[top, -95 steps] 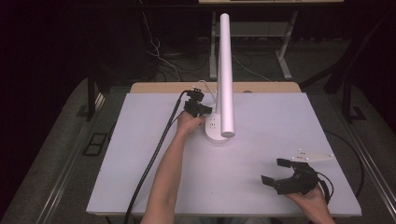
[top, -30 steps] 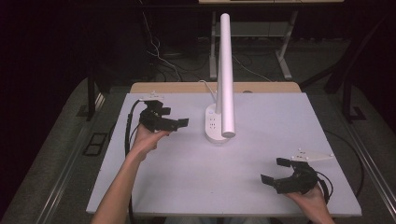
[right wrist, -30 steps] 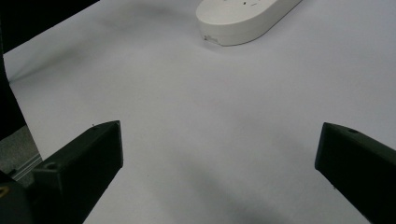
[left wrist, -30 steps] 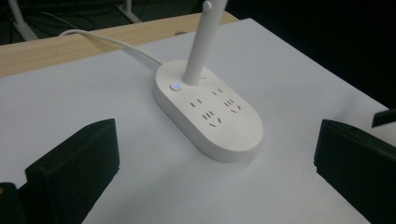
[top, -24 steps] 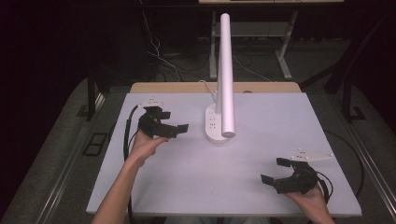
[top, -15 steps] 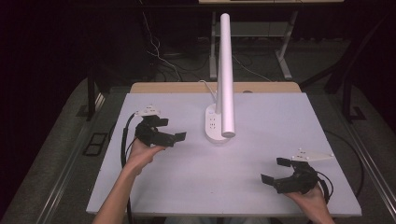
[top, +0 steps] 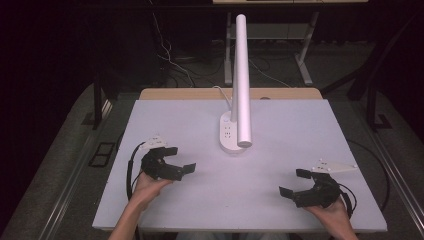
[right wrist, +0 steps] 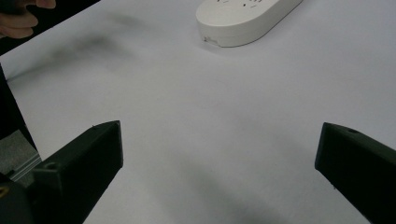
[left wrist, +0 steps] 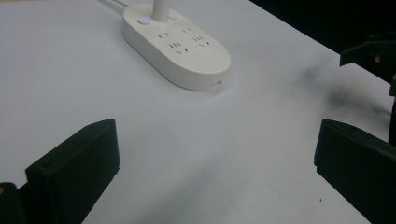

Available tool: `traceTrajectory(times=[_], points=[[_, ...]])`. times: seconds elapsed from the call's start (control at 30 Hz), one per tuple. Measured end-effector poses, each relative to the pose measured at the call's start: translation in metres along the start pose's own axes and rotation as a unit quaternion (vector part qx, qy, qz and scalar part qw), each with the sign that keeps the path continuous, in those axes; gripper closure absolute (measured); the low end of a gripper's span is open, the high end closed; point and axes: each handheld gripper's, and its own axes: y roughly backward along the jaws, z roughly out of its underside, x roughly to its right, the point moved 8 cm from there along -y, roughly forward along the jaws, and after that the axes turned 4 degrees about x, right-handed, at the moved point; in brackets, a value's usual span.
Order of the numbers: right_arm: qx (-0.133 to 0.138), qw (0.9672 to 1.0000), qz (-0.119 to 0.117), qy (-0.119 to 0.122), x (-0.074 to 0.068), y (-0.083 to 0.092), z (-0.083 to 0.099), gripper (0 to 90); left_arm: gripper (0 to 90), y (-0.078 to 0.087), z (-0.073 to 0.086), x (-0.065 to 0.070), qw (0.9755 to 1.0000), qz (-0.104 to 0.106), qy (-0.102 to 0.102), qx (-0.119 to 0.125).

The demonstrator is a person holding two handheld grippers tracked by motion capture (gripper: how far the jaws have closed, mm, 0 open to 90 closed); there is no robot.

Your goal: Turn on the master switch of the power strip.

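- My left gripper (top: 180, 161) and right gripper (top: 295, 183) look like matt black plastic, with flat, dull jaw faces that catch no shine.
- The plate on top of each is pale and matt.
- The table (top: 280, 125) in front of me is a smooth, matt white sheet; a strip of light wood shows along its far edge.
- The power strip base (left wrist: 180, 44) is smooth off-white plastic with a soft sheen.
- The lamp tube (top: 241, 75) is smooth white, evenly finished.

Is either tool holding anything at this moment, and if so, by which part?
Nothing is held. The left tool and right tool both stand open over the bare table, apart from the white lamp base.
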Motion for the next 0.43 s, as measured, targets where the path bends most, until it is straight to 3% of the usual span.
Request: traceTrajectory(times=[0.43], points=[[0.0, 1.0, 0.001, 0.0, 0.0, 0.0, 0.0, 0.5, 0.0, -0.001, 0.035, 0.019, 0.9996, 0.018, 0.001, -0.02]])
